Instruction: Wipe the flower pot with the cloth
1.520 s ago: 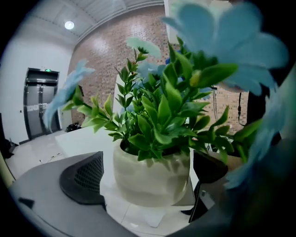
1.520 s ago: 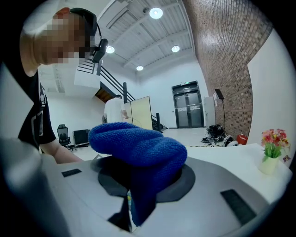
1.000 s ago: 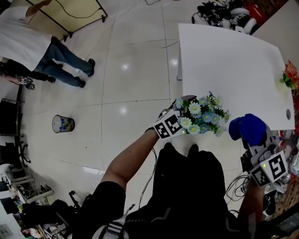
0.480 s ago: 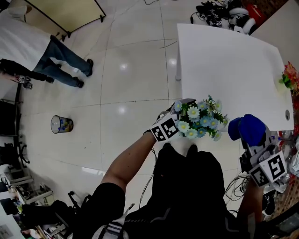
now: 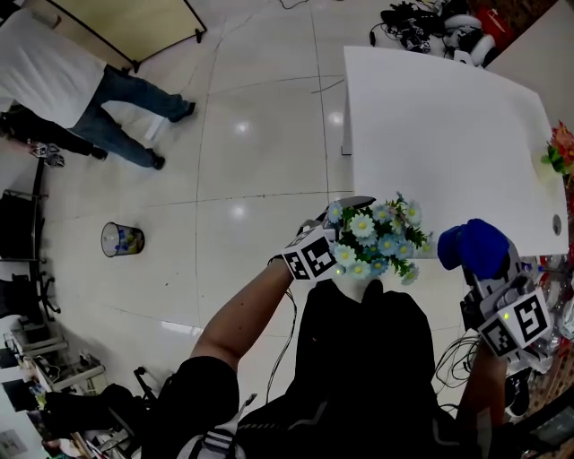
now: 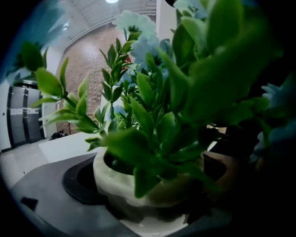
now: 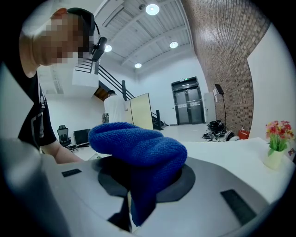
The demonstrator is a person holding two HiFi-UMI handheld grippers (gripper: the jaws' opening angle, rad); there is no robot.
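The flower pot (image 6: 138, 183) is white and holds green leaves with pale blue and white daisies (image 5: 375, 237). My left gripper (image 5: 336, 224) is shut on the flower pot, holding it in the air by the near edge of the white table (image 5: 439, 125); in the head view the blooms hide the pot. In the left gripper view the pot sits between the jaws of the left gripper (image 6: 148, 206). The blue cloth (image 5: 473, 246) is bunched up in my right gripper (image 5: 489, 278), to the right of the flowers and apart from them. The cloth (image 7: 138, 148) bulges above the right gripper (image 7: 138, 203) that is shut on it.
A small vase of red flowers (image 5: 561, 148) stands at the table's right edge. A person in a white shirt (image 5: 54, 76) walks on the tiled floor at far left, near a waste bin (image 5: 121, 238). Cables and gear (image 5: 430, 22) lie beyond the table.
My left gripper has carried the flower pot slightly toward me and to the left. The right gripper with the cloth has barely moved. The person at far left has taken a step.
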